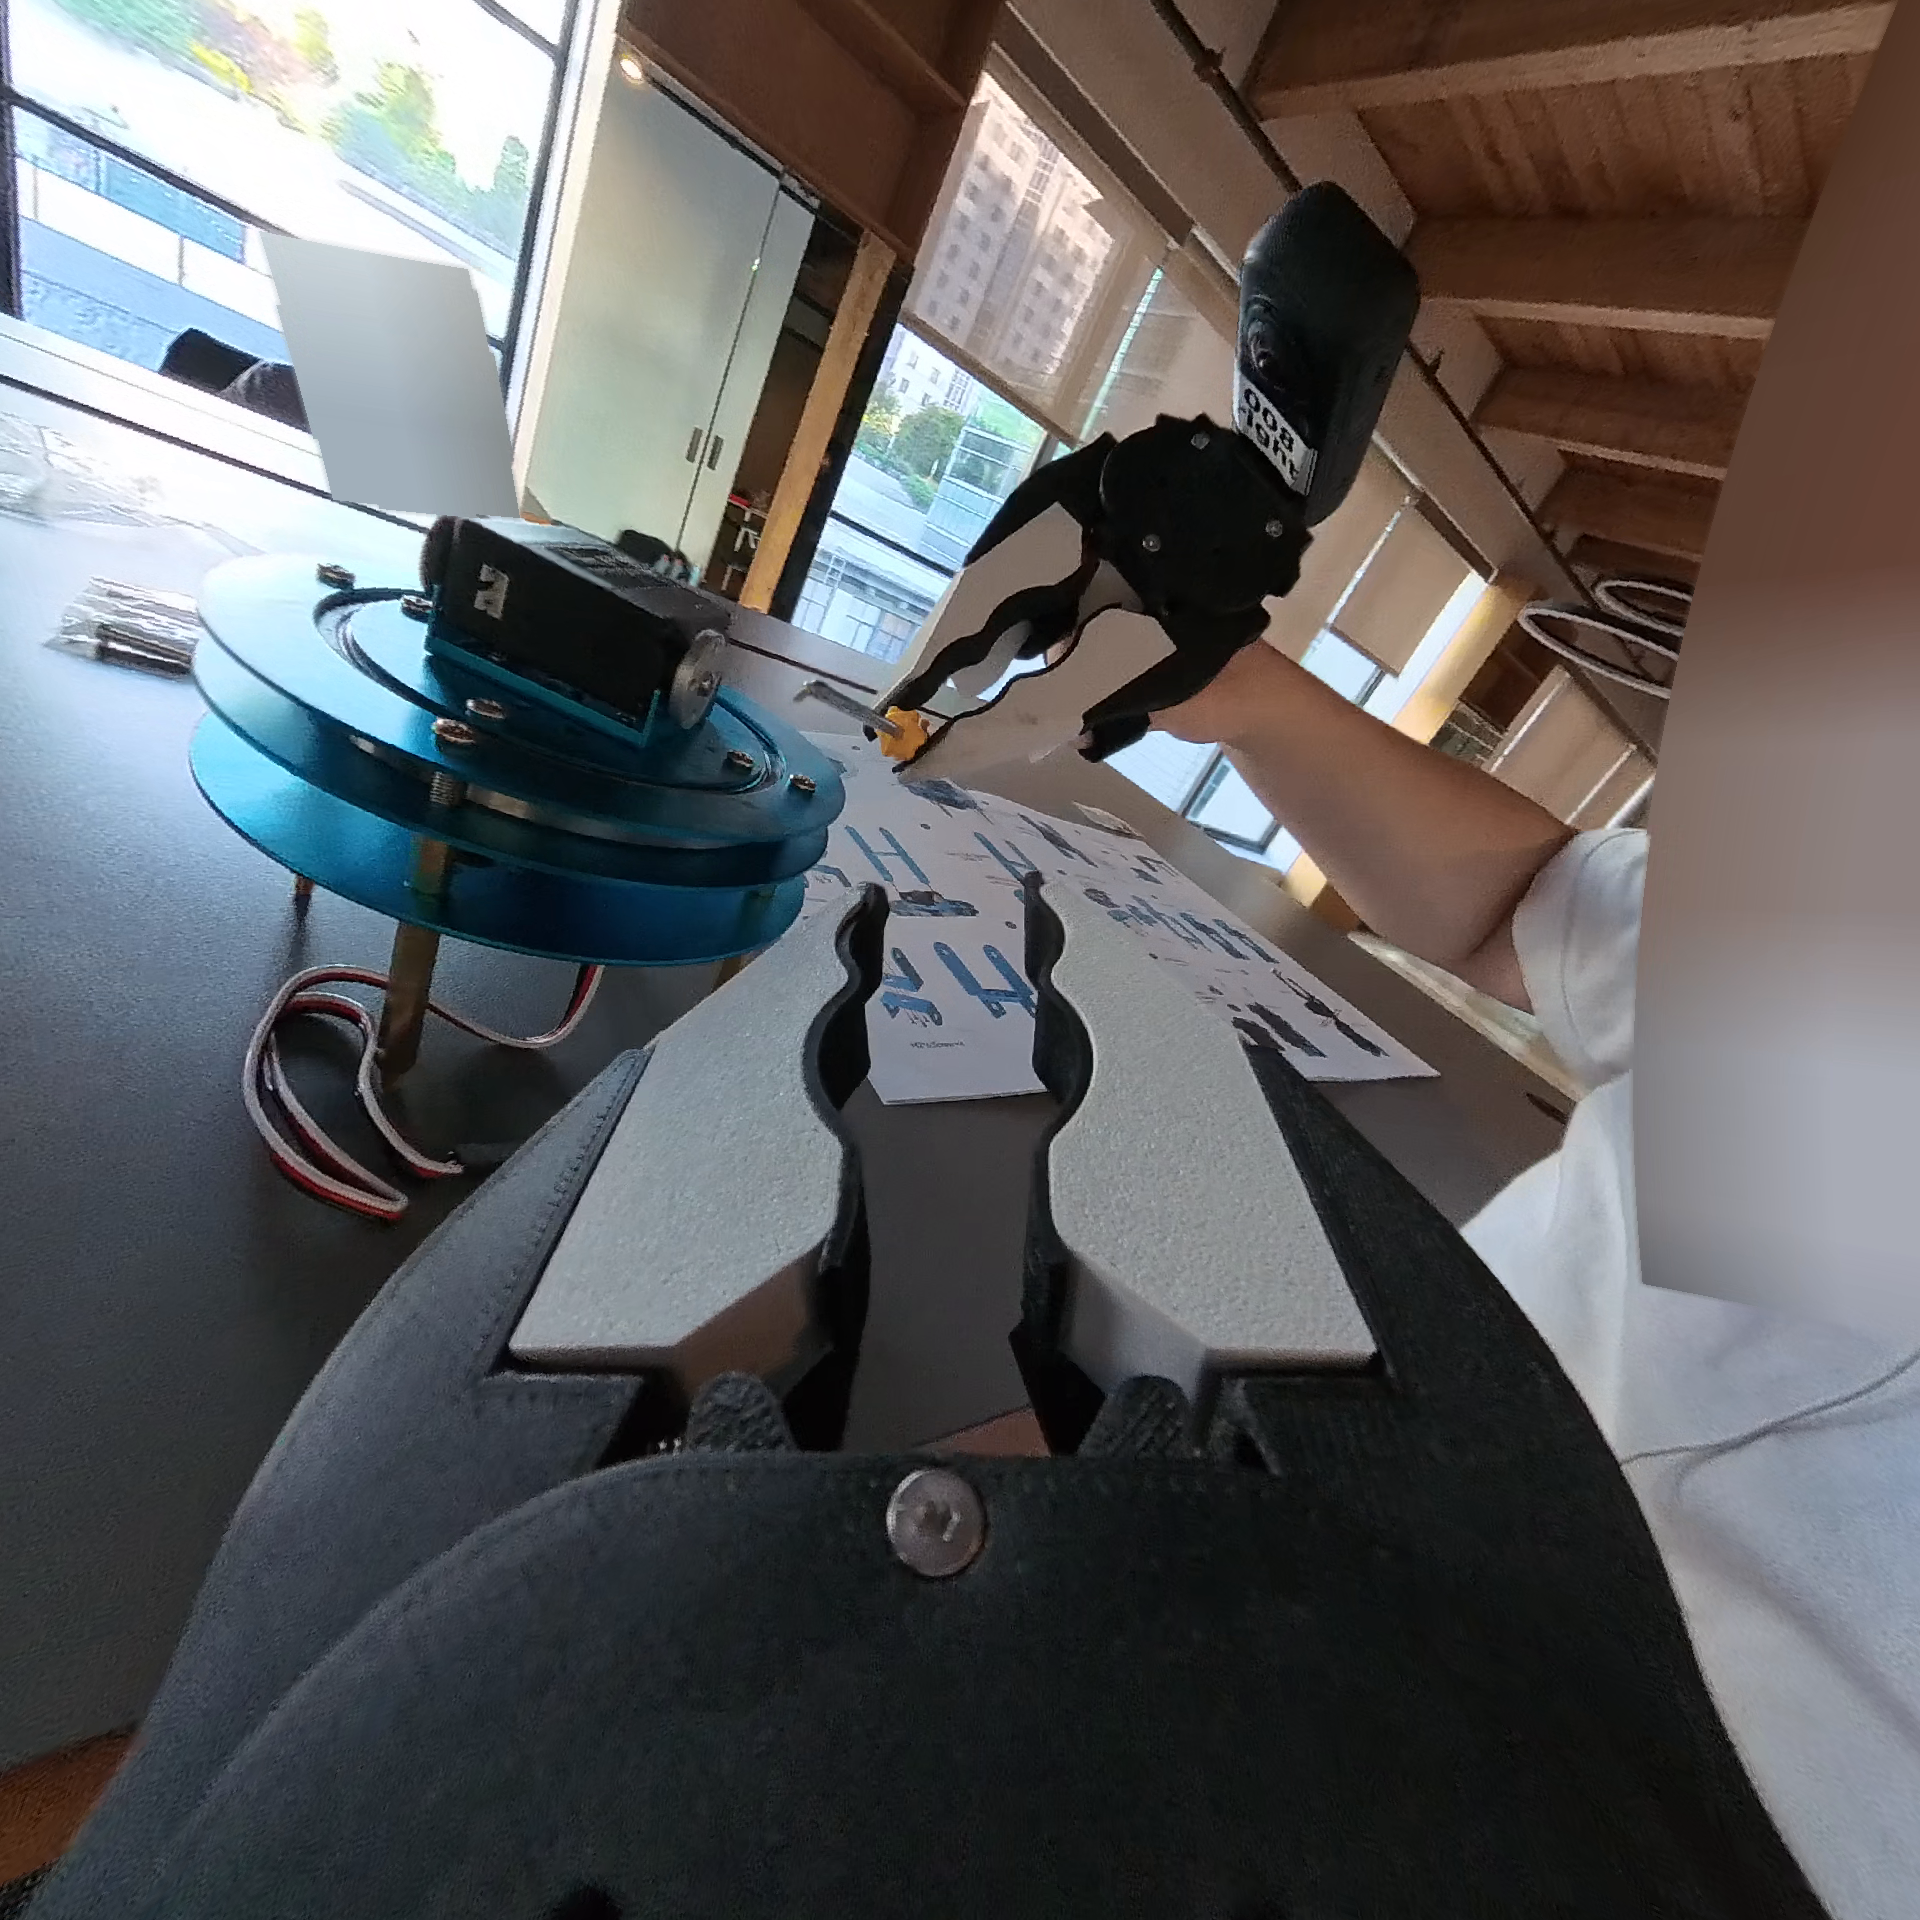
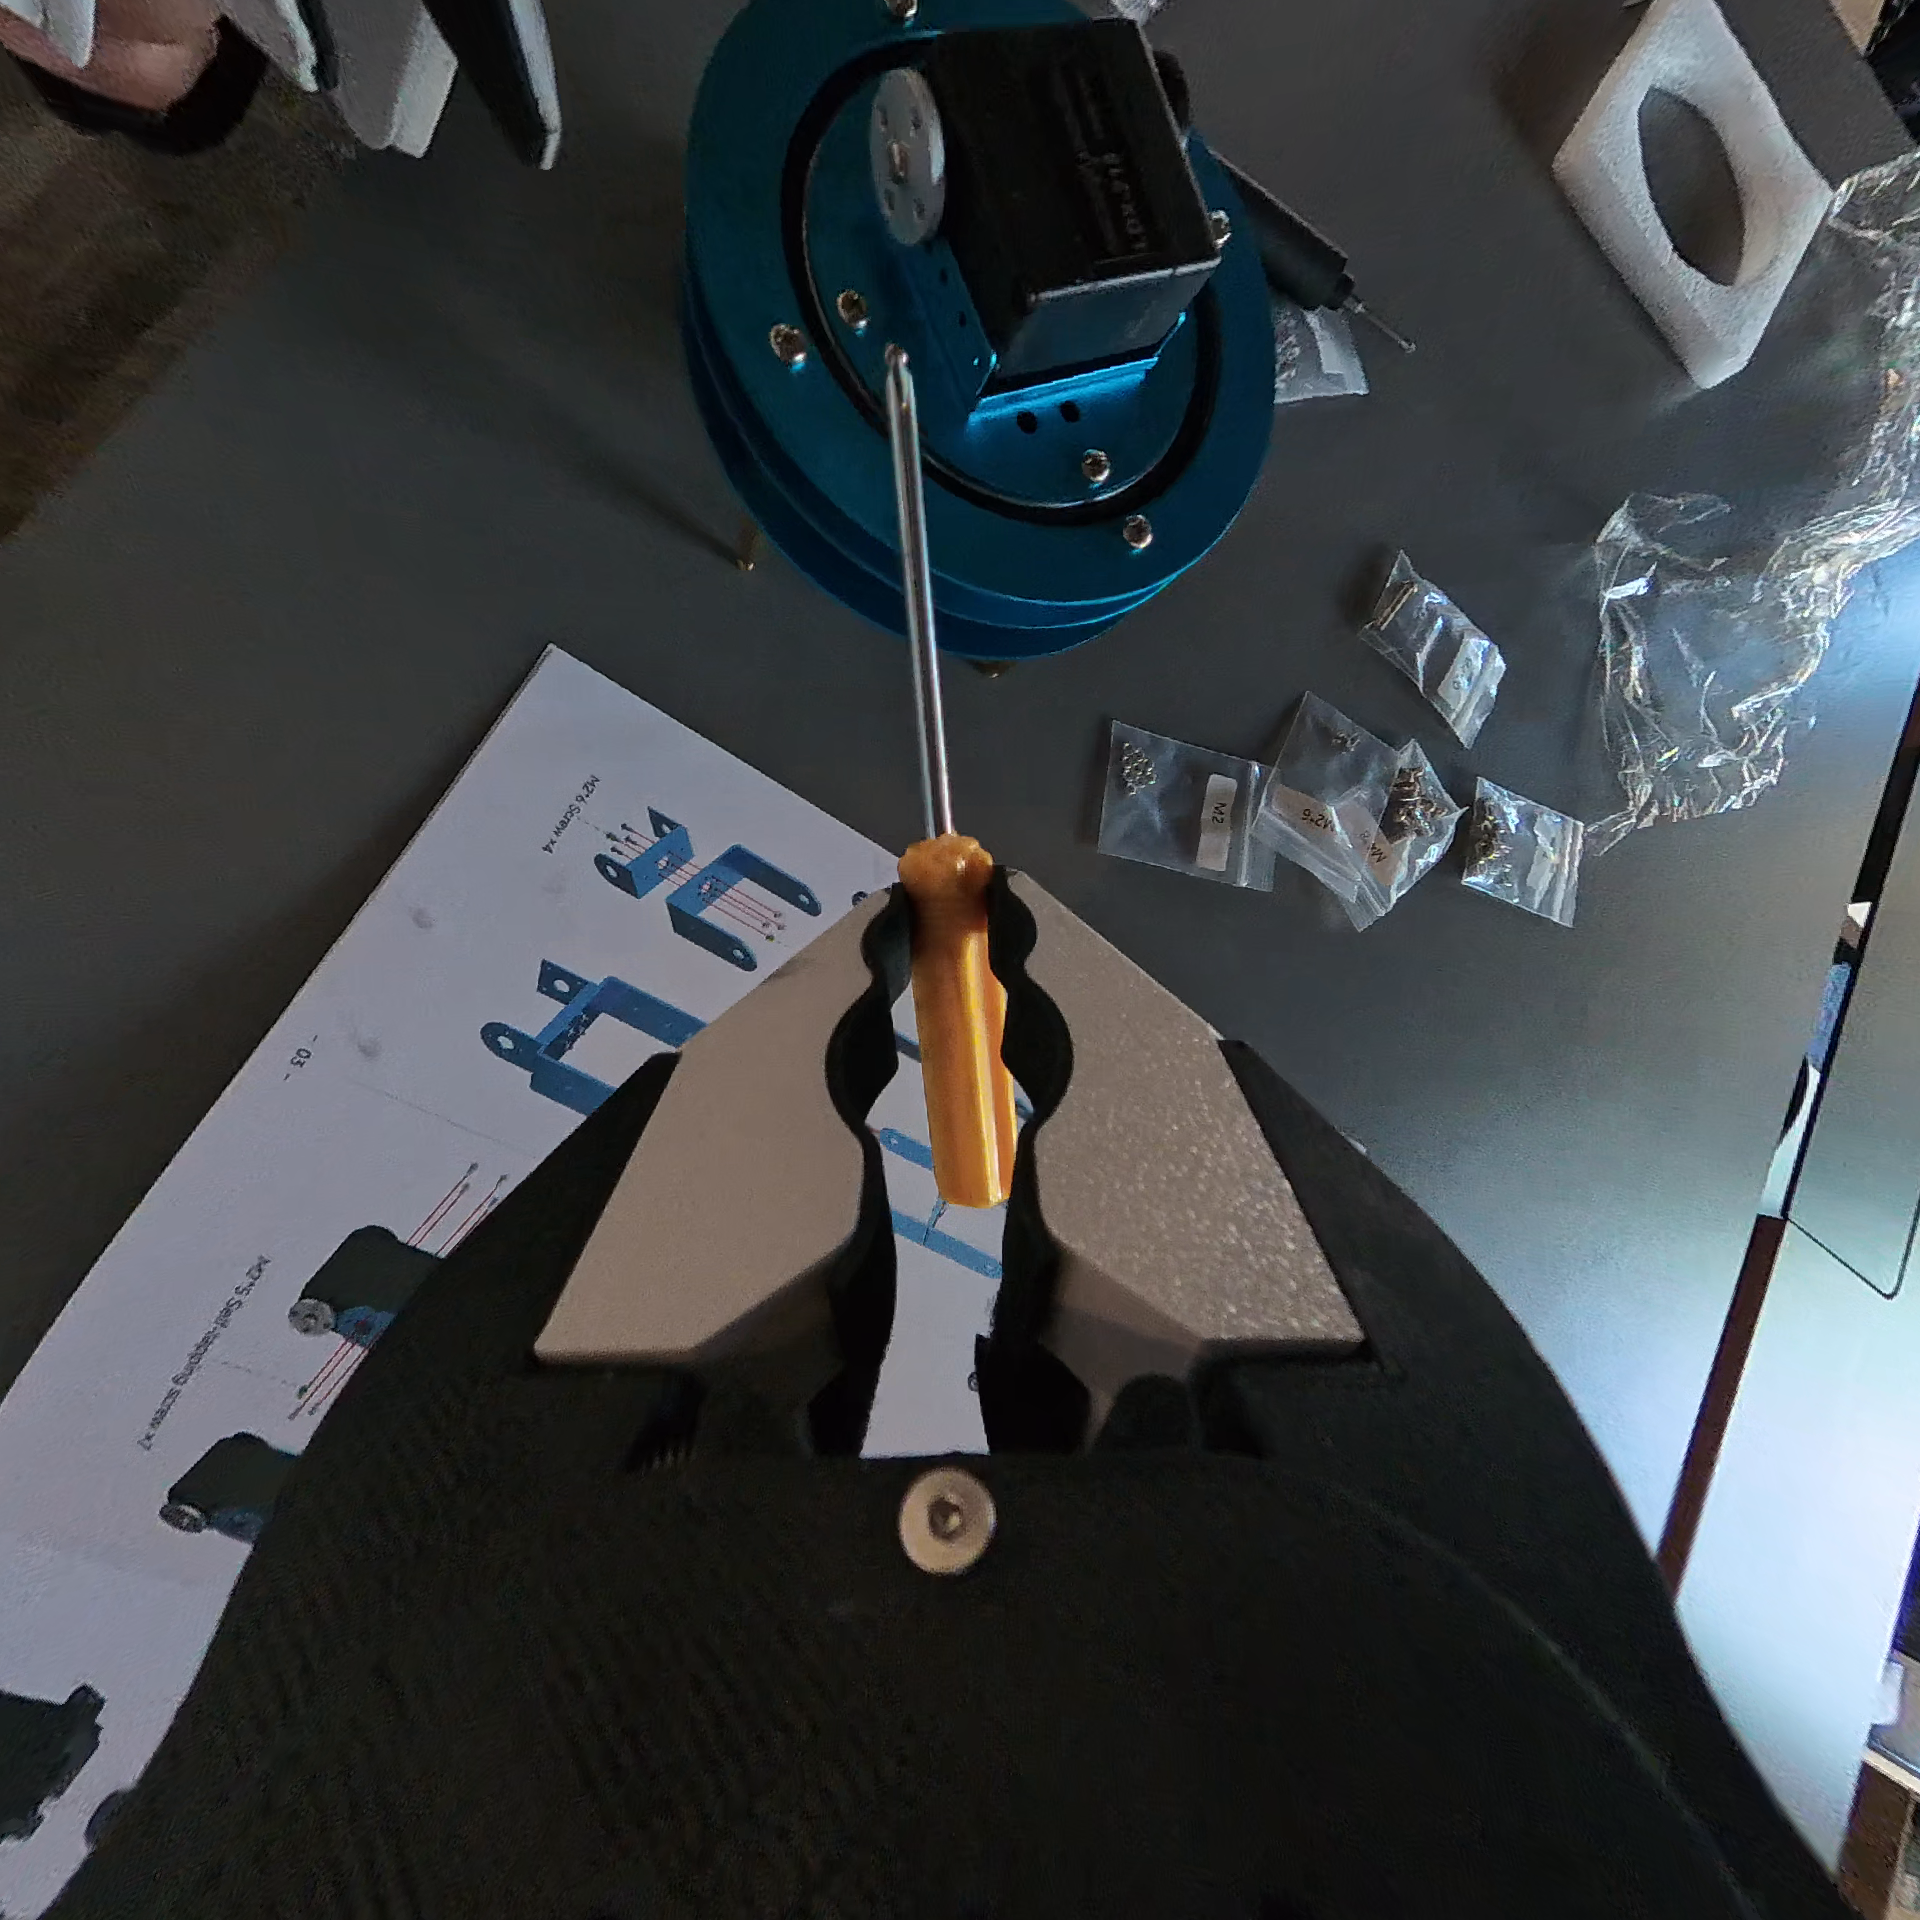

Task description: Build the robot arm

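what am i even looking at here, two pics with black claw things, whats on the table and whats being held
Each picture comes from a camera mounted on a hand-held two-finger gripper, looking along its fingers. The right gripper is shut on an orange-handled screwdriver, its tip at the blue round metal base carrying a black motor block. The left gripper is open and holds nothing, low over the dark table. An instruction sheet, small bags of screws and crumpled plastic wrap lie nearby.

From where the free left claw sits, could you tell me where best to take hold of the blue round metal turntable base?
Probably the blue round metal turntable base by its stacked disc rims, coming in level from the near side: the edges overhang thin brass legs, while the black servo block crowds the top.
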`<move>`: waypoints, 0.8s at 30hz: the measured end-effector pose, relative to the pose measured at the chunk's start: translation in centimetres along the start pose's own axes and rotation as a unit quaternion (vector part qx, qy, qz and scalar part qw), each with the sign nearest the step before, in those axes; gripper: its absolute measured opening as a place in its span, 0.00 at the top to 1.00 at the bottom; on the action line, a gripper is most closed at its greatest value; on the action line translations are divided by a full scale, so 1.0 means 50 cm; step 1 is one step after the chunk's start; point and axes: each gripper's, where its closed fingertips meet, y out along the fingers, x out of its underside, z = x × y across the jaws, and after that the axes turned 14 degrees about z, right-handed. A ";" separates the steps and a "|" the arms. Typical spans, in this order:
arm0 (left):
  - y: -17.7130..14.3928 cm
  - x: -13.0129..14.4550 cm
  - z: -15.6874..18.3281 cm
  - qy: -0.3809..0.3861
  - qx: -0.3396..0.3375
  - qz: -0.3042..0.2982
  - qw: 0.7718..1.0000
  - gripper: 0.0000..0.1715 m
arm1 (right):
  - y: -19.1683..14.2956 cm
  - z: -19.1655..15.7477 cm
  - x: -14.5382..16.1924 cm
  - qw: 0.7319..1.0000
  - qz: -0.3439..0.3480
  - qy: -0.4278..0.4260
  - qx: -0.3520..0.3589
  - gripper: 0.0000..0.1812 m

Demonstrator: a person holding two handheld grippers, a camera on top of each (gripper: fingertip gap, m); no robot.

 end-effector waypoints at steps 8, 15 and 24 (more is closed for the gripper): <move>-0.010 -0.016 -0.020 0.027 -0.034 0.015 0.999 0.85 | 0.016 -0.031 -0.013 0.998 0.016 0.065 0.010 0.93; -0.004 -0.026 -0.040 0.038 -0.026 0.010 0.999 0.85 | 0.004 -0.046 -0.032 0.979 0.029 0.178 0.096 0.93; -0.004 -0.091 -0.080 0.081 -0.001 0.034 0.996 0.82 | 0.010 -0.043 -0.024 0.971 -0.007 0.113 0.210 0.93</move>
